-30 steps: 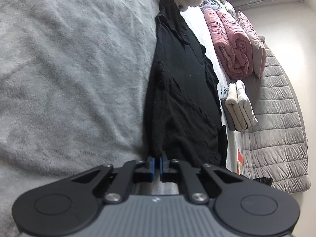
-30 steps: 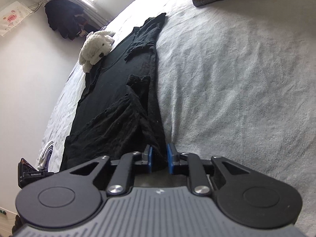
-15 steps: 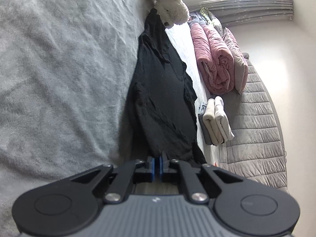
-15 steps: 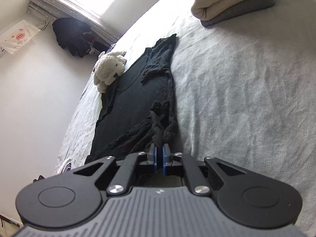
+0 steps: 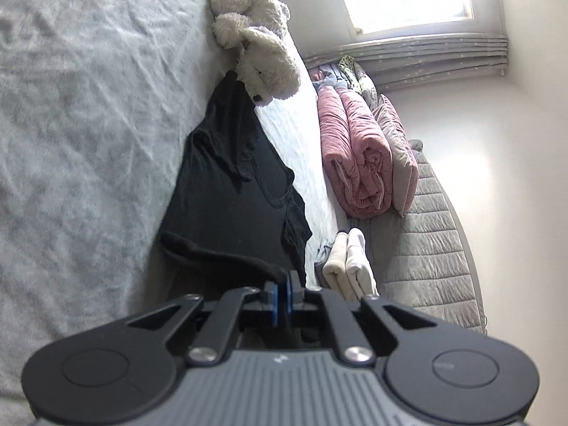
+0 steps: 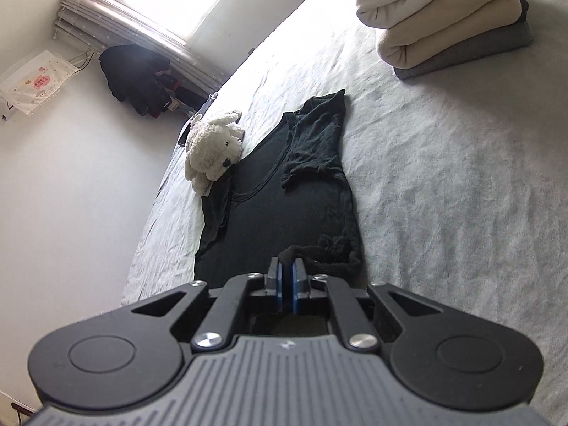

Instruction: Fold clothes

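Change: since a second ago we have lifted both hands, and the near hem of the black shirt (image 5: pixel 227 191) has come off the bed (image 5: pixel 71 142) with them; the right jaws, then apart around the cloth, are now closed on it.
Left gripper (image 5: pixel 283 289): jaws narrow, blue pads pinching the hem at the shirt's corner.
Right gripper (image 6: pixel 286 277): jaws narrow, clamped on a bunched bit of hem at the other corner.
Shirt: lies lengthwise along the bed, collar end far from us, one sleeve touching the plush dog (image 6: pixel 213 156) near the bed's far edge.
Meaning for the task: we judge the bottom-to-collar fold is starting; the hem must travel forward over the body.
Edges: in the left view the shirt lies close to the bed's side edge, beside the white sheet strip.
Open room: wide bare blanket lies on the shirt's other side; the stack of folded clothes (image 6: pixel 440 17) sits well apart, near the far corner.
Risk: the plush dog may snag the collar end.
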Demonstrator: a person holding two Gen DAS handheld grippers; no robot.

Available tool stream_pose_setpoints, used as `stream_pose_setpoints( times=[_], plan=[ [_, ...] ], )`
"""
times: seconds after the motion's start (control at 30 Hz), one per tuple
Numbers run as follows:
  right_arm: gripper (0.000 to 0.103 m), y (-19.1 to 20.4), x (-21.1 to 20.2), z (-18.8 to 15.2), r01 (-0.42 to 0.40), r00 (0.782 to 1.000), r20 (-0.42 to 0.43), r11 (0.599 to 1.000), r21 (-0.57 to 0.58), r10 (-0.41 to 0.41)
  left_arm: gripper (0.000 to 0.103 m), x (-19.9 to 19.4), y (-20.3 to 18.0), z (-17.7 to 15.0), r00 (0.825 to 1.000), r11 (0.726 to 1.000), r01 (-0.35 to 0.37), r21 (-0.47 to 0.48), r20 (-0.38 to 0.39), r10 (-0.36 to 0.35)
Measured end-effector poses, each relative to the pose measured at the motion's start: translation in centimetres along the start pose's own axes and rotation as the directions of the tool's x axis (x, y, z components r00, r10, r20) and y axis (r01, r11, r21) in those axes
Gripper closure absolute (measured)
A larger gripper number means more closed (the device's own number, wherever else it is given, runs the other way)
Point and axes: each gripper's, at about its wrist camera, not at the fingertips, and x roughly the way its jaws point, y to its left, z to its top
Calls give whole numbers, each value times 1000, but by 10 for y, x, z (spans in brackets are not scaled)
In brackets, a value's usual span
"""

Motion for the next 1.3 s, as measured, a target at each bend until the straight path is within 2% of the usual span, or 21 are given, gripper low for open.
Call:
stream_pose_setpoints(
  times=[0.27,0.47,0.7,0.77,0.87,0.9,0.93,0.97,1.0,1.03,1.1,1.17,1.3],
  plan=[
    [96,-12,44,48,20,999,-34,998,54,-18,99,38,2,41,998,997,-56,-48,16,57],
    [96,-23,75,76,29,999,-27,996,83,-27,99,70,10,68,996,995,-90,-42,8,91],
    [94,-44,105,83,68,997,-37,991,111,-64,99,95,32,83,991,988,-128,-80,28,131],
    [87,-51,109,81,56,998,-26,989,135,-53,98,99,39,83,991,987,-132,-92,25,135],
    [86,-60,107,76,25,1000,1,983,179,-26,95,100,48,82,993,987,-118,-105,11,119],
    [85,-61,105,75,10,1000,6,984,179,-12,91,98,48,84,995,990,-104,-98,5,105],
    [83,-60,103,75,5,1000,8,986,166,-6,84,95,46,86,996,993,-89,-78,2,89],
    [76,-58,100,76,11,1000,8,989,150,-12,80,92,44,88,997,996,-74,-58,0,74],
    [69,-55,96,77,20,1000,13,991,129,-22,70,88,41,90,998,998,-62,-34,0,62],
    [56,-53,92,78,26,999,29,994,103,-29,61,84,36,91,998,999,-55,1,7,55],
    [55,-45,84,78,55,996,73,998,19,-56,56,78,25,91,997,993,-72,96,18,71],
    [55,-36,78,77,91,991,110,993,-80,-82,55,74,12,89,989,967,-144,213,46,137],
    [55,-17,79,70,135,987,123,938,-320,-101,55,74,-1,82,958,865,-286,412,96,271]
  ],
)
